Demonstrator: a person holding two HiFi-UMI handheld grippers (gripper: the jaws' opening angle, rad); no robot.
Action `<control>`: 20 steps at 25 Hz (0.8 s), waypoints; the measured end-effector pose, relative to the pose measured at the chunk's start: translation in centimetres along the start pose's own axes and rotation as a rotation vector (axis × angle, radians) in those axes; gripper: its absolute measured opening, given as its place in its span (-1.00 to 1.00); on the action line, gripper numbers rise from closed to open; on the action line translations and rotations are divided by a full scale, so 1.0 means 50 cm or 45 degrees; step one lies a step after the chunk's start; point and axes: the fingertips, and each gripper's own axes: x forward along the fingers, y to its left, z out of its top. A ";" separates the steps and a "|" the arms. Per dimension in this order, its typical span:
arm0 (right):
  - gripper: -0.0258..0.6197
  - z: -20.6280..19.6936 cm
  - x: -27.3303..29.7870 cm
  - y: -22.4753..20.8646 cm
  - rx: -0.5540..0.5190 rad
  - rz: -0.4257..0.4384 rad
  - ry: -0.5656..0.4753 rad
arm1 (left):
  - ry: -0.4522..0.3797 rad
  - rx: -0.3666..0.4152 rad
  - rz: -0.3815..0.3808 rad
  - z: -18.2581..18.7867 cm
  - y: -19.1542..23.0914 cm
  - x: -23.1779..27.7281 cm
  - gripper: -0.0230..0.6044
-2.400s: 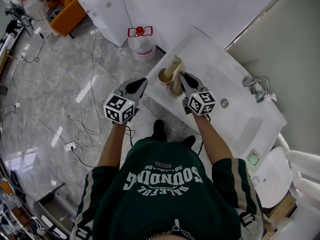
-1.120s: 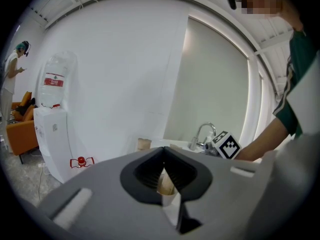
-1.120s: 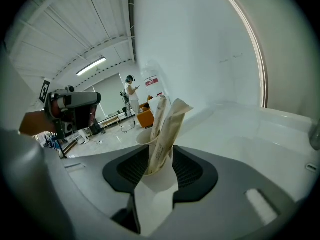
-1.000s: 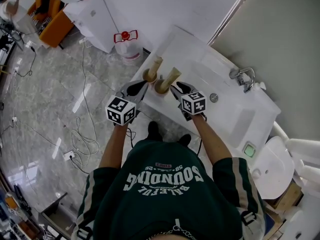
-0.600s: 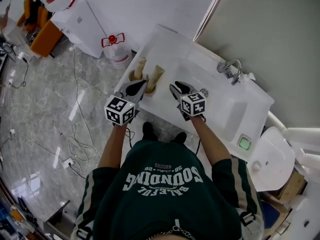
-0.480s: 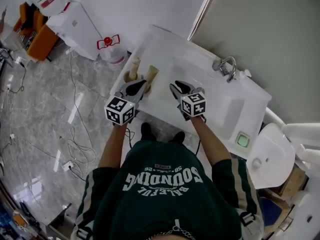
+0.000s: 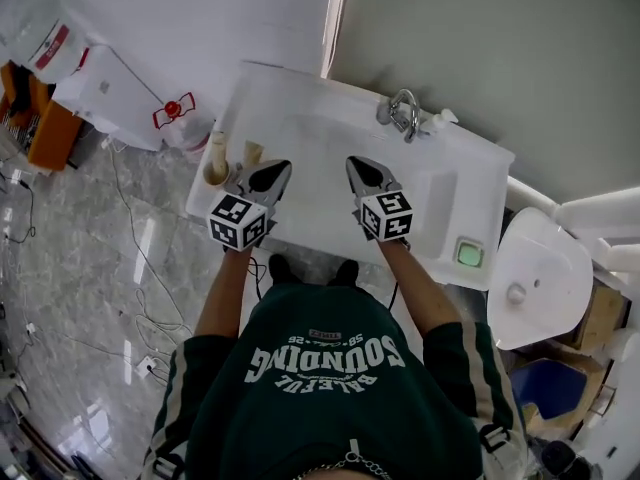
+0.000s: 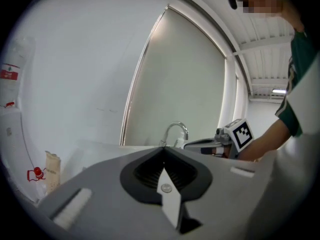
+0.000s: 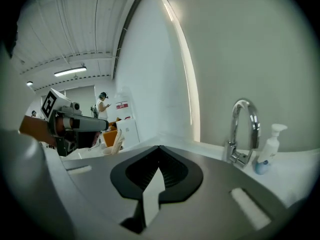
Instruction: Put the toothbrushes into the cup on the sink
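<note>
Two tan cups stand at the left end of the white sink counter (image 7: 300, 98), each with a wrapped toothbrush upright in it. One cup (image 7: 214, 175) stands clear, with its toothbrush (image 7: 217, 148) sticking up. The other toothbrush (image 7: 252, 152) shows just beyond my left gripper (image 7: 270, 173), which hides its cup. The left gripper is shut and empty, right beside those cups. My right gripper (image 7: 362, 168) hovers over the counter's front middle, shut, with nothing in it. In the right gripper view a cup with its toothbrush (image 9: 116, 143) shows at far left.
A chrome faucet (image 7: 403, 113) and a soap bottle (image 7: 440, 120) stand at the back of the sink. A green item (image 7: 467, 254) lies at the counter's right end. A white round fixture (image 7: 540, 278) is further right; a red-capped water jug (image 7: 172, 113) stands on the floor to the left.
Both grippers have drawn back from the cups toward the counter's front. The right gripper's jaws have gone from apart to shut. The head view has swung toward the sink's middle.
</note>
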 end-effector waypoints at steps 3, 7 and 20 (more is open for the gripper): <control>-0.91 0.011 -0.046 -0.041 0.007 -0.068 -0.034 | 0.011 0.016 -0.058 0.005 -0.034 0.043 -0.77; -0.91 0.023 -0.105 -0.104 0.026 -0.179 -0.076 | 0.024 0.047 -0.142 0.019 -0.075 0.104 -0.77; -0.91 0.009 -0.219 -0.213 0.053 -0.322 -0.089 | 0.050 0.083 -0.257 0.029 -0.150 0.199 -0.77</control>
